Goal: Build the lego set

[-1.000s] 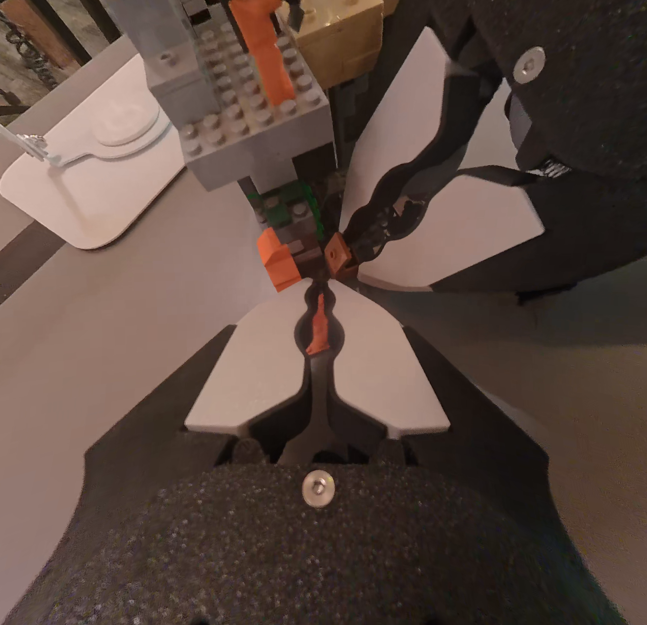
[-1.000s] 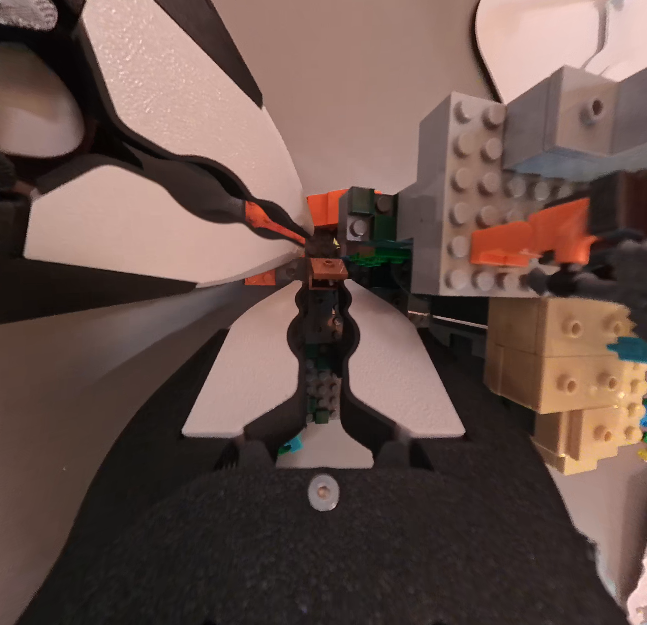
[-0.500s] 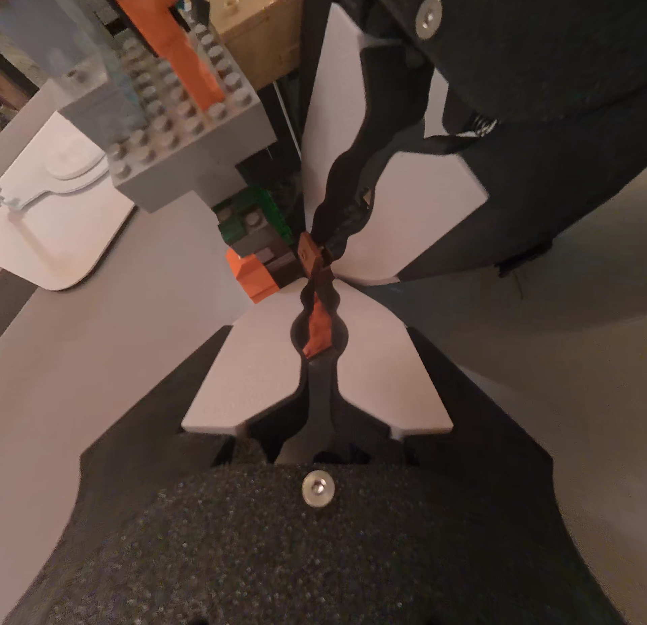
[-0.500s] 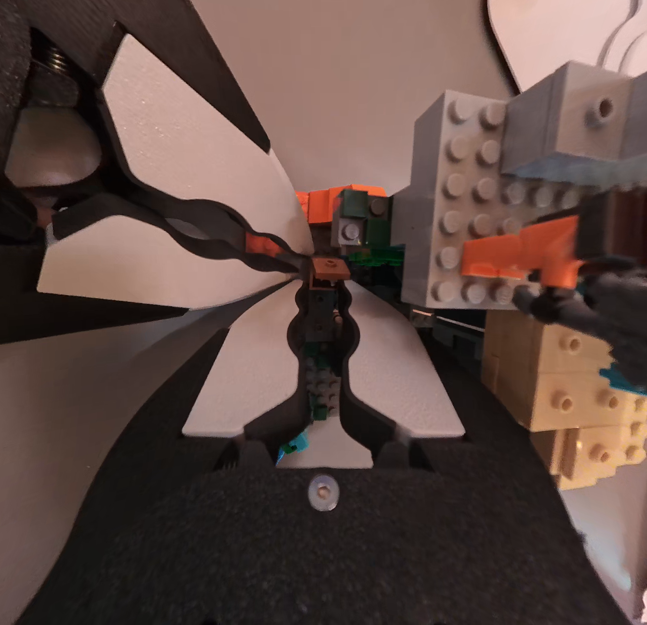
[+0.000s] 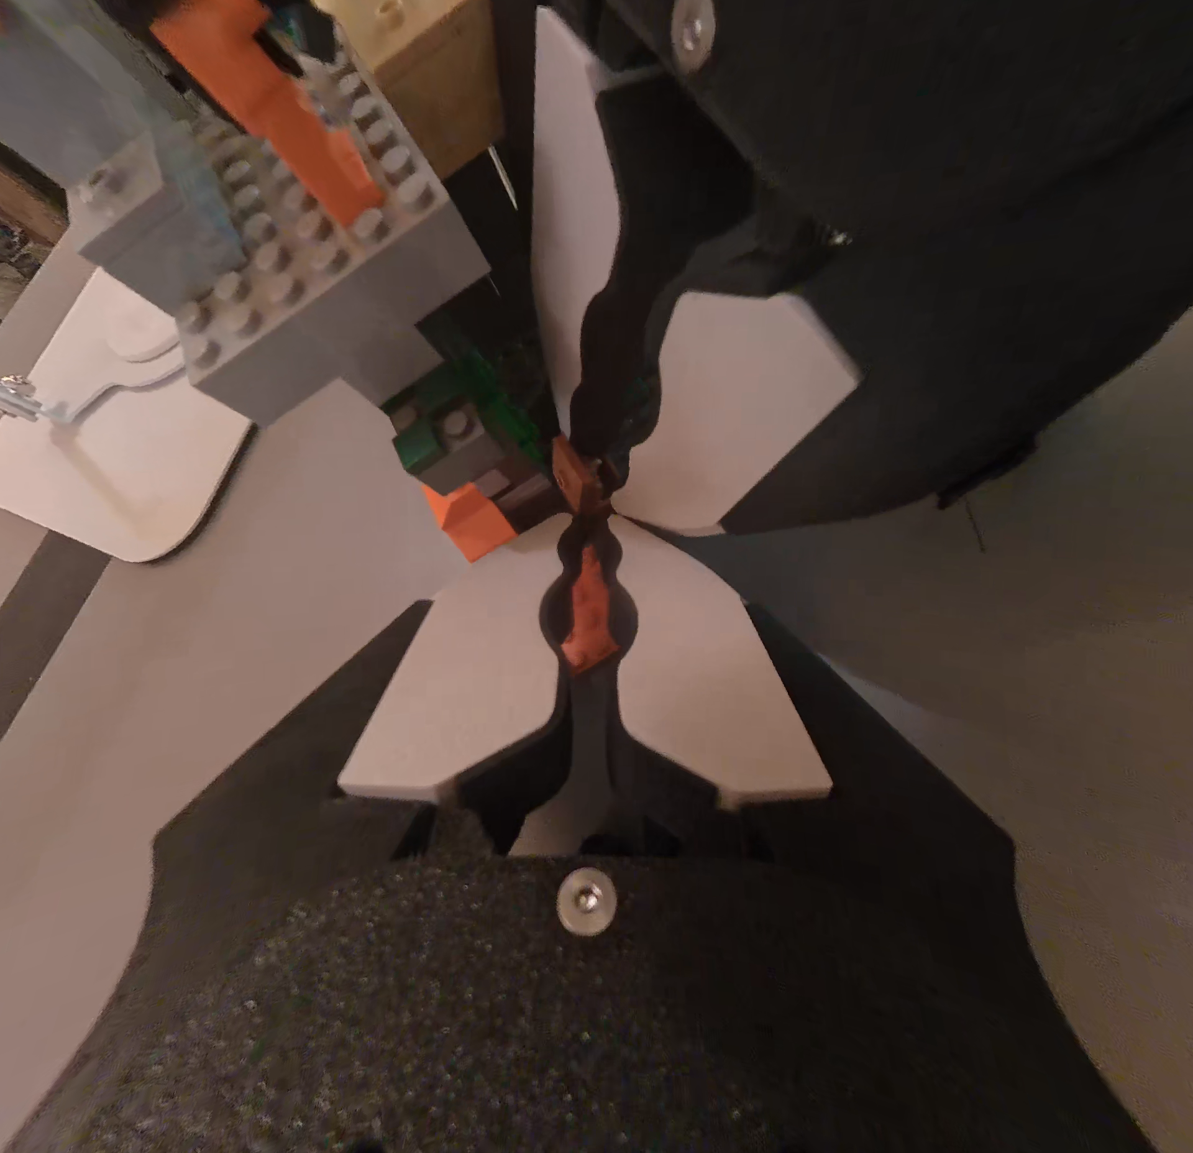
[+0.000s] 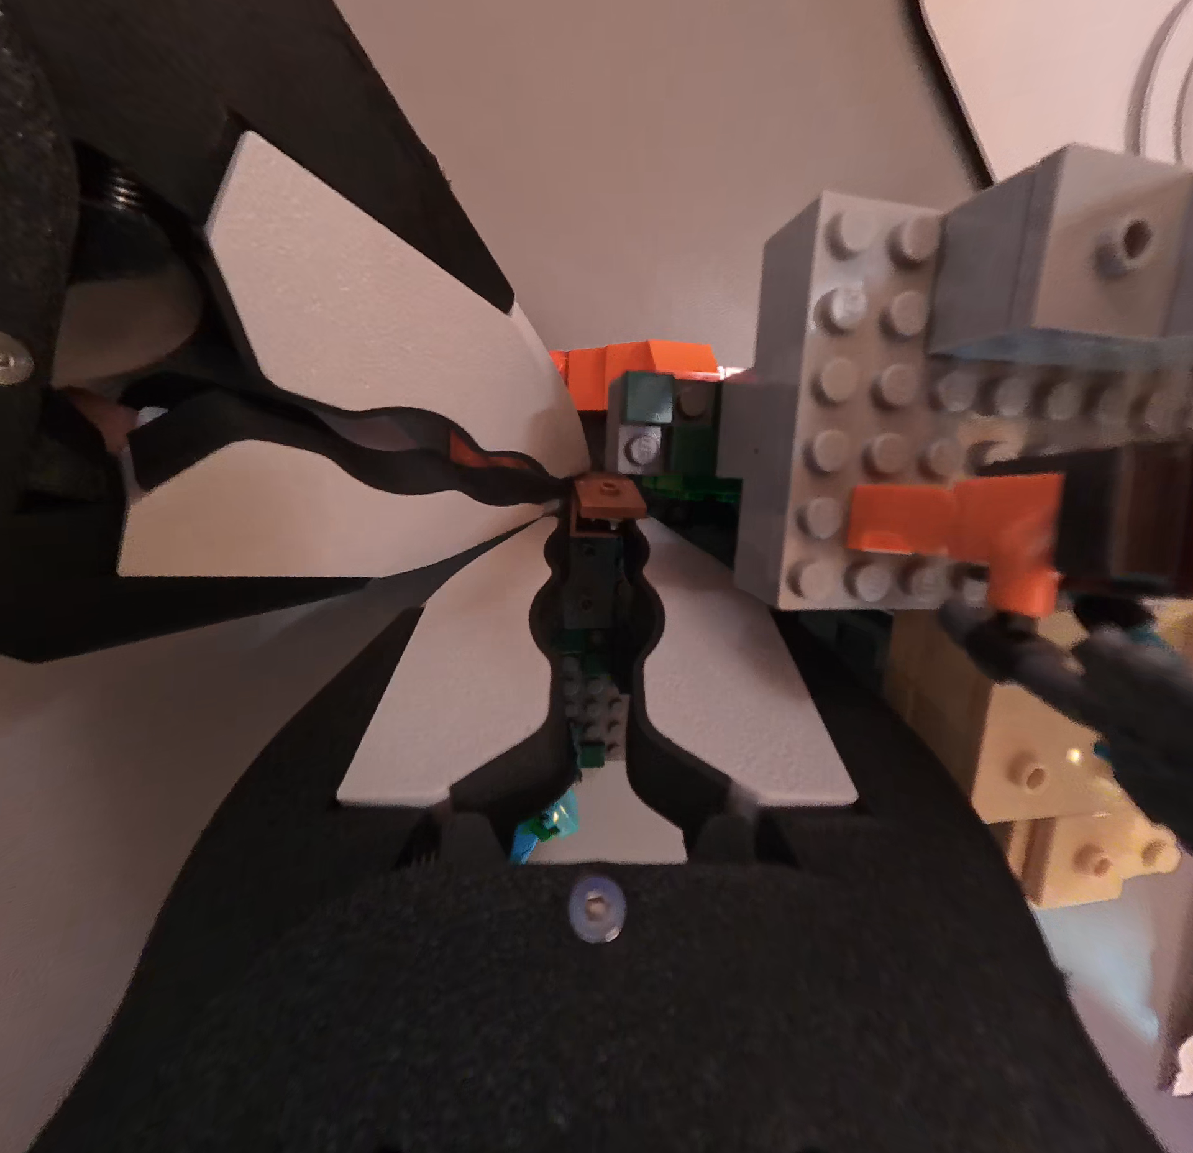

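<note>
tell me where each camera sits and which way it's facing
Left wrist view: rides the left hand-held gripper, facing forward along its fingers, shut on an orange piece, toward the lego build; the right hand-held gripper enters from upper right.
Right wrist view: rides the right hand-held gripper, shut on the build's dark column; the left one enters from the left.
Shared: both grippers, the small brown plate and the grey studded block.

Each wrist camera looks forward along its own claw, very close in; the left view faces toward 12 o'clock, with the right claw (image 5: pixel 597 476) entering from 2 o'clock. Both views share the small brown square plate (image 5: pixel 571 476) (image 6: pixel 607 499) and the grey studded brick block (image 5: pixel 310 269) (image 6: pixel 858 437)
</note>
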The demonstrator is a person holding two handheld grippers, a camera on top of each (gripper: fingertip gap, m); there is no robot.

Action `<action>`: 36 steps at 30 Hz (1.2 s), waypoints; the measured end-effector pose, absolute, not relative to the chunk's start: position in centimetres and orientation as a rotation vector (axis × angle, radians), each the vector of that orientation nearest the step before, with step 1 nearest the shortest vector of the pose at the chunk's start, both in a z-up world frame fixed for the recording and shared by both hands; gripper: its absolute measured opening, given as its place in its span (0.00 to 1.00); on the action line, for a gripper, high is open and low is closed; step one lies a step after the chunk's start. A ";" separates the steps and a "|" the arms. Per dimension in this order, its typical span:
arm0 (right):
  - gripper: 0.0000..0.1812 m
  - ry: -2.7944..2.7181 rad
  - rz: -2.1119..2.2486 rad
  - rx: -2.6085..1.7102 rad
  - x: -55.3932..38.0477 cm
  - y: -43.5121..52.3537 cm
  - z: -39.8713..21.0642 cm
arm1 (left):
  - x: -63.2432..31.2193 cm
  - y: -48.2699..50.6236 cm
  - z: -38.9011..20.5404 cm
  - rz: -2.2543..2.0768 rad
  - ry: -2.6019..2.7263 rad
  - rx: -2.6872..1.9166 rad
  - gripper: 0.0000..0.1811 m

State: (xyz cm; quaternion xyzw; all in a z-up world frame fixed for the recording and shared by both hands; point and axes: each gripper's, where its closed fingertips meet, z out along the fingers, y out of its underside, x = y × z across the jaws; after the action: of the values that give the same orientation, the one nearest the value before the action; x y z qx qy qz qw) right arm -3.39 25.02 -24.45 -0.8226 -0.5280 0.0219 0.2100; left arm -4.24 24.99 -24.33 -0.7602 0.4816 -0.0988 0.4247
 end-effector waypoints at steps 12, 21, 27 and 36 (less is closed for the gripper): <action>0.09 -1.395 0.055 -2.301 -4.0 25.4 -24.5 | -4.8 25.3 -24.4 -0.223 1.202 -1.903 0.01; 0.15 -1.269 0.200 -2.275 -3.4 25.1 -23.4 | -5.9 25.3 -24.1 -0.261 1.124 -1.946 0.02; 0.14 -1.266 0.218 -2.293 -2.9 25.1 -24.1 | -6.3 25.4 -24.2 -0.270 1.105 -1.962 0.01; 0.14 -1.322 0.163 -2.234 -1.5 24.9 -24.3 | -6.6 25.5 -24.2 -0.263 1.090 -1.960 0.00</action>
State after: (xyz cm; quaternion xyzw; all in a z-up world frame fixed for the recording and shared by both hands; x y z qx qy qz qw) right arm -1.46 24.86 -24.33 -0.8277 -0.4898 0.0605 0.2672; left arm -6.65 25.49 -24.21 -0.7846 0.4363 -0.1054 0.4278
